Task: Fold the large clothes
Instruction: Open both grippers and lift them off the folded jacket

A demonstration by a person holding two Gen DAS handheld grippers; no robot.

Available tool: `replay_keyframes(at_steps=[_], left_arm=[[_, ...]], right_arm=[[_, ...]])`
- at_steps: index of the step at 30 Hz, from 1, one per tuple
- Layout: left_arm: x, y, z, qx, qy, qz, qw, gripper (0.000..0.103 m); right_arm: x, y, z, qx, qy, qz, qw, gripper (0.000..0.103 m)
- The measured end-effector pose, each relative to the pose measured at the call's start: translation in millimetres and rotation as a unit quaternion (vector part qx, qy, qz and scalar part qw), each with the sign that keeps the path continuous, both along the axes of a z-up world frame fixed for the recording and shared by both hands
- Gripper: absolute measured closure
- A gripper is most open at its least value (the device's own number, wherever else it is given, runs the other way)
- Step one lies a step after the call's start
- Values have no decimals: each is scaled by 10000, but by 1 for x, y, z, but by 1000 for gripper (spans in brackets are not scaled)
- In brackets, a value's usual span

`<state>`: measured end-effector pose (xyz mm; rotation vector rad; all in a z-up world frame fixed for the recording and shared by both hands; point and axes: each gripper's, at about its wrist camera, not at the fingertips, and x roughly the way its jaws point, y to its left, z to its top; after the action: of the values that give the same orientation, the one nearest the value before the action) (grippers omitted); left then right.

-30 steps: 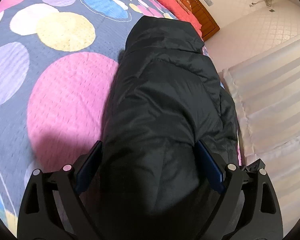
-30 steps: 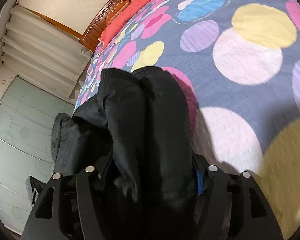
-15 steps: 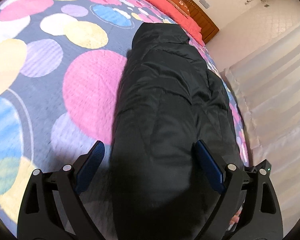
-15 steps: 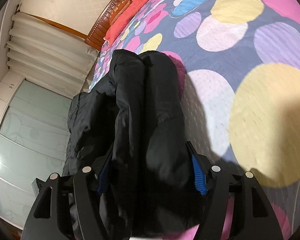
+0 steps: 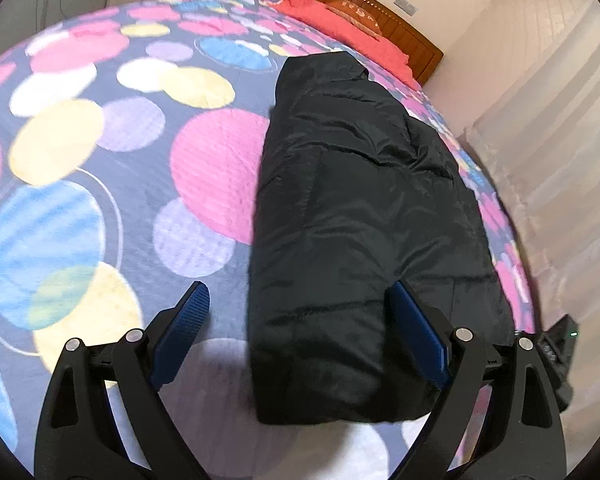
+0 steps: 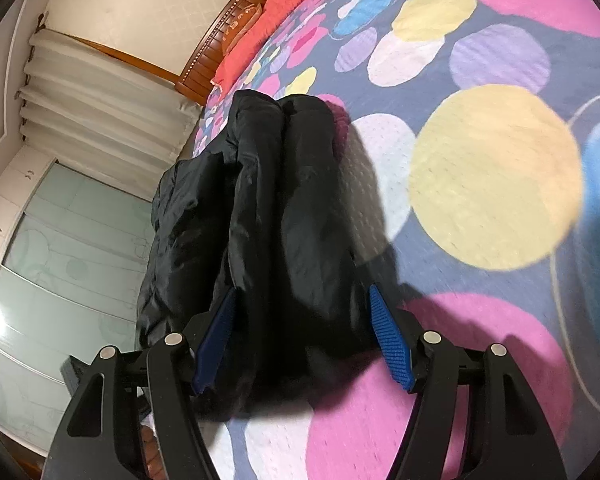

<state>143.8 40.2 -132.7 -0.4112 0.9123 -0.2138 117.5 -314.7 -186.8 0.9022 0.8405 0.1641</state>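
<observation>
A black puffer jacket, folded into a long narrow bundle, lies on the bedspread with coloured circles near the bed's right edge. My left gripper hovers open over the bundle's near end; its left pad stands well apart from the fabric, its right pad beside the edge. In the right wrist view the same jacket runs away from me, two padded rolls side by side. My right gripper straddles its near end with a blue pad on each side, open, not squeezing the fabric.
Red pillows and a wooden headboard are at the far end of the bed. Pale curtains hang beside the bed. A glass-fronted wardrobe stands past the bed's edge. A black device with a green light sits low right.
Both grippers have drawn back along the jacket toward its near end. The bundle's near edge and more of the bedspread now show. The jacket stays on the bed.
</observation>
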Motion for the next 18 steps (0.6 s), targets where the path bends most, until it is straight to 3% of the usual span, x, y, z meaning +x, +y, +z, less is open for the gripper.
replay_keyframes(at_steps=[12, 18], left_arm=[[-36, -11, 13, 799, -304, 132, 9963, 12], [-54, -15, 31, 1330, -632, 306, 9886, 12]], right_arm=[[-37, 22, 21, -1279, 121, -89, 9917, 37], [-50, 50, 54, -2408, -9, -158, 9704, 37]])
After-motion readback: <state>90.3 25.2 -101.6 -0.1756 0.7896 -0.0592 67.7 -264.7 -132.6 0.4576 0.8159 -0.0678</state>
